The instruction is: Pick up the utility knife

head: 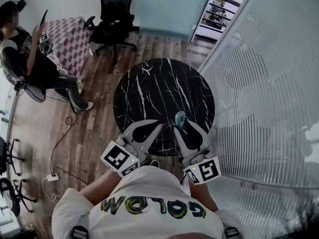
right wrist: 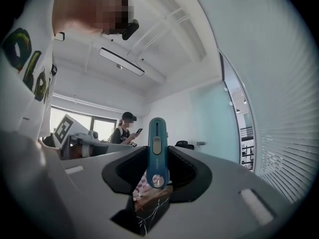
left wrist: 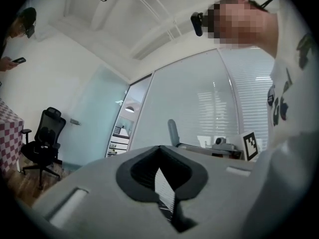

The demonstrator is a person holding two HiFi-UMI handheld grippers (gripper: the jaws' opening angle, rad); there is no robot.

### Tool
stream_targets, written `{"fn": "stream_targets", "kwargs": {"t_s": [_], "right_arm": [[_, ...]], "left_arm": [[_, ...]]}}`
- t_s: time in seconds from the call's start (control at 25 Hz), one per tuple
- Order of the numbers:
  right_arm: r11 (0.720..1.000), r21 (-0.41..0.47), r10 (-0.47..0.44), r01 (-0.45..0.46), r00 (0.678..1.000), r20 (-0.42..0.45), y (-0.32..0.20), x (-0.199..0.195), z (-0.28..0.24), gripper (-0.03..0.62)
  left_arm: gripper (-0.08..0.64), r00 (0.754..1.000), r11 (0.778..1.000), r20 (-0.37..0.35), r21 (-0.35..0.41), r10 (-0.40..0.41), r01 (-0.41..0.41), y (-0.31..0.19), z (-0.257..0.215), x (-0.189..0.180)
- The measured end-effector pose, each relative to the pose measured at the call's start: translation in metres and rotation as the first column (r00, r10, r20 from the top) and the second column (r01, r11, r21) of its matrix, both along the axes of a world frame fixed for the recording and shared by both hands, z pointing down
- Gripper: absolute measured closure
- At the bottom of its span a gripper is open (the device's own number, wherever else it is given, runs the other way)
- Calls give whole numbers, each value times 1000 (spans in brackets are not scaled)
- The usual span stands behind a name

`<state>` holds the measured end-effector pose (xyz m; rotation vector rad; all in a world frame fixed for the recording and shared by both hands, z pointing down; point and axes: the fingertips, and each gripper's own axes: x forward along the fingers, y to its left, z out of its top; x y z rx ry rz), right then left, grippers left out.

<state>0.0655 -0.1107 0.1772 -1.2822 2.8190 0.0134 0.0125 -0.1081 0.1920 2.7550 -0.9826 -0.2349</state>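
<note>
**Utility knife clamped in the right tongs over the black marble surface**

In the right gripper view the teal knife is seen gripped upright between the two jaws. Its slider is turned to the camera and its top end stands well past the tips. A round silvery disc near its lower end is shown only there. The left tongs are seen in their own view brought together at the tips, with a thin slit behind them and nothing held. Only in the head view is the round surface laid out whole. Both tongs are held side by side over its near edge. Beyond it a wooden floor, an office chair and a seated person are shown.
</note>
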Motion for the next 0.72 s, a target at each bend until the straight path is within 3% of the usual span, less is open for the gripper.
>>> {"fn": "stream_targets", "kwargs": {"t_s": [0.72], "right_arm": [[999, 33, 1, -1, 1000, -6, -1, 2, -6, 460]], "left_arm": [[558, 1000, 1000, -24, 12, 12, -12, -2, -5, 5]]}}
